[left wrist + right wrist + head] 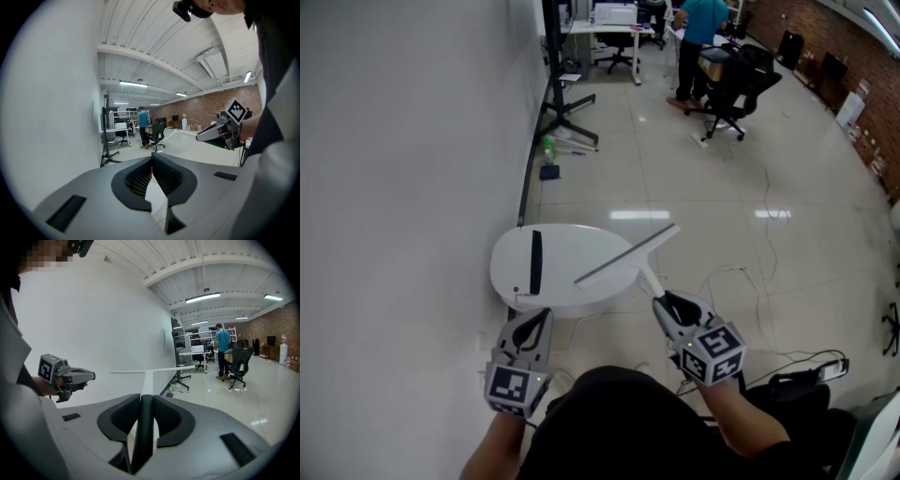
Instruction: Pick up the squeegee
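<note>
The squeegee [628, 255] is white and T-shaped, with a long thin blade and a dark handle. It hangs over the near right part of a white oval table [581, 291]. My right gripper [667, 306] is shut on its handle, which runs between the pads in the right gripper view, where the squeegee [150, 371] has its blade level ahead. My left gripper [538, 323] is shut and empty at the table's near left edge. Its tips [151, 158] meet with nothing between them. Each gripper shows in the other's view: right gripper [202, 136], left gripper [90, 376].
A black strip [535, 262] lies on the table's left part. A white wall [403, 169] runs along the left. A black stand [560, 103] is beyond the table. A person [698, 42], an office chair [733, 82] and desks are far back. Cables [769, 361] lie on the floor at right.
</note>
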Tool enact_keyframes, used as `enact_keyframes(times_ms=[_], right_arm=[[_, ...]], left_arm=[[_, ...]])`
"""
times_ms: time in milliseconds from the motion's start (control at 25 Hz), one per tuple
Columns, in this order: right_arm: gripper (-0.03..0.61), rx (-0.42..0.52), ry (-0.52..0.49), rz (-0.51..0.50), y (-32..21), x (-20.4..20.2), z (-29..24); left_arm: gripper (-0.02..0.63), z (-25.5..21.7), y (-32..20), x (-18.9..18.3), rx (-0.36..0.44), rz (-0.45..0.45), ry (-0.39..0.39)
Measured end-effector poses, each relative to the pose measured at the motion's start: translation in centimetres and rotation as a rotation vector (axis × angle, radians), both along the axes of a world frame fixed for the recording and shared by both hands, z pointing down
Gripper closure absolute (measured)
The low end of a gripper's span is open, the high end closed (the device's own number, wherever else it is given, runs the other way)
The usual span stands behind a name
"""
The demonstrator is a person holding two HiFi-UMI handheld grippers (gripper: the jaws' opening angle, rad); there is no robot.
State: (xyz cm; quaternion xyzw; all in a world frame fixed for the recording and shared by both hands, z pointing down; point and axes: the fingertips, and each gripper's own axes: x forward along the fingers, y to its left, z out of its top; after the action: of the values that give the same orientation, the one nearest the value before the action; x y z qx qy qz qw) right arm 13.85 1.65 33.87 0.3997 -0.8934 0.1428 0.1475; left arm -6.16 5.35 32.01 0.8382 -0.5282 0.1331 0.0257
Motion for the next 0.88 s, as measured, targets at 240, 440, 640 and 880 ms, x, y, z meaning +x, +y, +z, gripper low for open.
enact_keyframes(times_ms=[240,440,640,880], right_arm=[[0.477,-0.001,0.003,0.012,0.03,0.03,-0.14],[0.477,-0.001,0.001,0.005,-0.03,0.02,-0.08],[0.477,-0.001,0.001,0.003,-0.13,0.02,0.10],[0.477,0.002,-0.003,0.003,-0.12,0.13,-0.04]], left_arm=[[0.611,-0.06,-0.07,-0.09,0.000,-0.001,0.003],[0.611,-0.06,-0.20,0.03,-0.001,0.004,-0.001],[0.611,0.21,-0.23,0.04,0.001,0.009,-0.002],[0.611,0.13,-0.09,0.15,0.000,0.006,-0.006]])
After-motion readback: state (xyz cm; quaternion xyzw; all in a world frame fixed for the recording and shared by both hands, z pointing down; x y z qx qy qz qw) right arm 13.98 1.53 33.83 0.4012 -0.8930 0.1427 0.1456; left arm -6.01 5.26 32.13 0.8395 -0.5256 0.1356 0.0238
